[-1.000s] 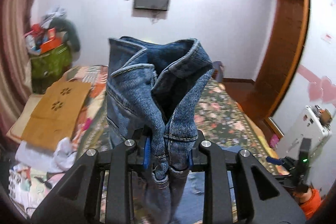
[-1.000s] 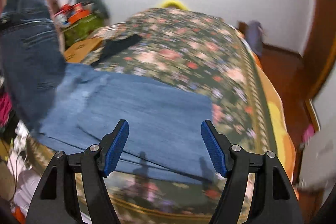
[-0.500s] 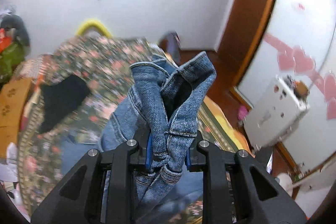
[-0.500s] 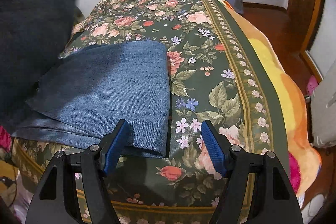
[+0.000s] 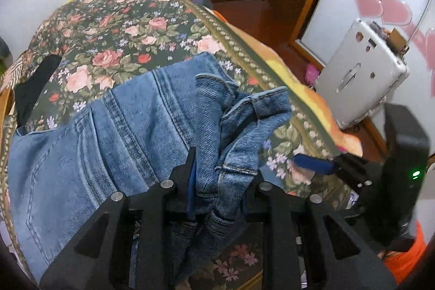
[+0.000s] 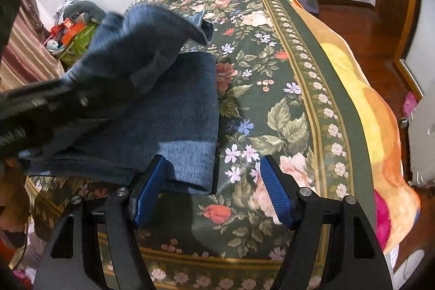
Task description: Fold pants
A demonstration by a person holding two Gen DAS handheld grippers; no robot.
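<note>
Blue jeans lie across the floral bed, seat side up. My left gripper has the bunched waistband between its jaws, low over the bed's near right part; the jaws are opening, and the denim still fills the gap. A blue pad of my right gripper shows just right of it. In the right wrist view the right gripper stands open and empty above the corner of the folded legs. The upper half of the jeans drapes over them, blurred, from the left gripper.
A silver suitcase stands on the wooden floor right of the bed. A black cloth lies at the bed's left side. An orange blanket hangs along the right edge. A green box with clutter sits at the far left.
My left gripper swung down and rightward with the waistband, from up in the air to low over the bed, laying the upper half over the folded legs. The right gripper sank a little, then stayed.
</note>
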